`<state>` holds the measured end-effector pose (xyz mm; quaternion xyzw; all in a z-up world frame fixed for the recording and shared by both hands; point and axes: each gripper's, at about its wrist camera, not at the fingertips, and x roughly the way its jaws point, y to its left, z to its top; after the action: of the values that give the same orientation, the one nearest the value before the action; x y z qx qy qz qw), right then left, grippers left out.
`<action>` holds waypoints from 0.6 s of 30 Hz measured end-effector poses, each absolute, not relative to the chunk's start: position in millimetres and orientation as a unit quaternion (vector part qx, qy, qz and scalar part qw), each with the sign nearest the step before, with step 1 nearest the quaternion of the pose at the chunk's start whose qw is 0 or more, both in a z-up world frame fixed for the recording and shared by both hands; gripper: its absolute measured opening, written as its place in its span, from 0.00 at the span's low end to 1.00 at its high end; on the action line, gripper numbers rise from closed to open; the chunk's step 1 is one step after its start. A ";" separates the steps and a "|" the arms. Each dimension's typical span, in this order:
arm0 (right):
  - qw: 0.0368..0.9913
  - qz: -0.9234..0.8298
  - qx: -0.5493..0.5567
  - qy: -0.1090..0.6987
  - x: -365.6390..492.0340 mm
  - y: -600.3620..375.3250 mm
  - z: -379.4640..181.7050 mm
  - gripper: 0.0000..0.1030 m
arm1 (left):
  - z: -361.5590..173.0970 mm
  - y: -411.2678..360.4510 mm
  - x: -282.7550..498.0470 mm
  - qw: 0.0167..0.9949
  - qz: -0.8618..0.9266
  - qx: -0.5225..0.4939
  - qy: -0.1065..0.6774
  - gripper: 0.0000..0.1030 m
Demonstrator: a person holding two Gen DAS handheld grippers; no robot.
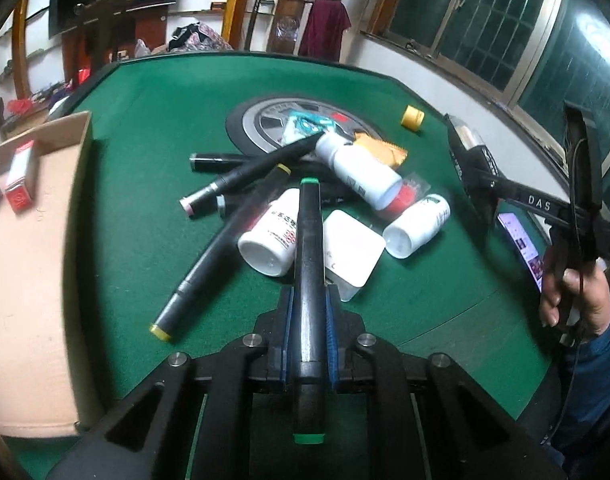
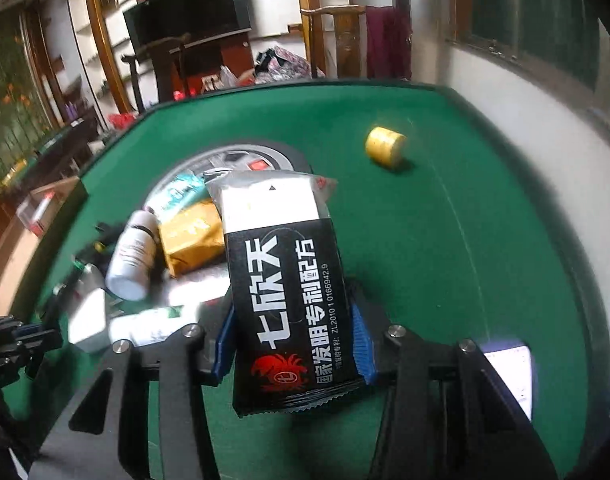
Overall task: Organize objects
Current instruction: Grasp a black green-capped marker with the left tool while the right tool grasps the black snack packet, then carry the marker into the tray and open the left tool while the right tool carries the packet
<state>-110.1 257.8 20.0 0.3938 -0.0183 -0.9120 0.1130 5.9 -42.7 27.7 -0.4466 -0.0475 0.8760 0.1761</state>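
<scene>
While both tools are loaded, the sorting runs near to far:
Left gripper [image 1: 309, 332]: pinches the green-capped marker [image 1: 308, 280] at mid-barrel, near end sticking out behind.
Marker handling: probably light, stiff, smooth; mid-barrel hold suits it.
Right gripper [image 2: 293, 344]: pads press the black sachet [image 2: 285, 280] at its lower half.
Sachet handling: likely light, soft, crinkly; may sag.
Pile [image 1: 345, 184]: bottles and markers, centre.
Cardboard box [image 1: 37, 240]: left.
Yellow cap [image 2: 385, 146]: far right.
</scene>
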 end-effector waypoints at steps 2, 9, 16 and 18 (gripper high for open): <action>0.118 -0.914 0.388 -0.020 -107.9 258.0 22.5 0.44 | 30.1 -45.3 7.2 0.171 0.877 -0.447 -0.050 0.11; 0.139 -0.907 0.397 -0.025 -108.1 249.5 23.0 0.44 | 16.4 -35.2 -2.8 0.160 0.863 -0.477 -0.038 0.11; 0.150 -0.901 0.406 -0.023 -106.6 242.6 19.2 0.44 | 12.3 -27.6 -18.5 0.155 0.860 -0.484 -0.038 0.12; 0.154 -0.899 0.408 -0.025 -106.3 241.9 18.3 0.44 | 9.5 -26.0 -19.0 0.156 0.864 -0.478 -0.034 0.12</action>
<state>-106.3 241.9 18.3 0.4083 -0.0255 -0.8995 0.1535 -19.0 -26.0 9.5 -0.4782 -0.0343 0.8636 0.1561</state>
